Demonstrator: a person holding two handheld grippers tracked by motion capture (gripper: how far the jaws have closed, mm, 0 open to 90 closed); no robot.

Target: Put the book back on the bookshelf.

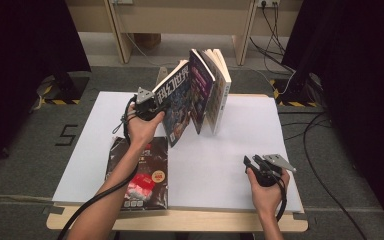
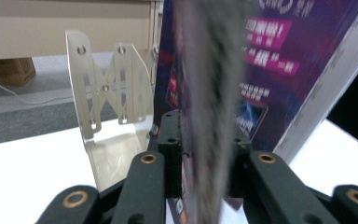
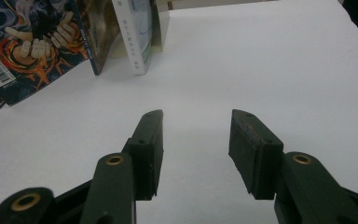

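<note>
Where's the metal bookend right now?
In the left gripper view, the metal bookend stands upright on the white table, left of the book between the left hand-held gripper jaws.

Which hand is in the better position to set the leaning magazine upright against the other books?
Left. The left gripper already has the leaning magazine between its jaws, beside the standing books. The right gripper rests open, far off near the table's front edge.

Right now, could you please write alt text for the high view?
The left gripper holds a magazine upright beside two standing books on a white table. The right gripper rests open near the front edge; another magazine lies flat at left.
</note>
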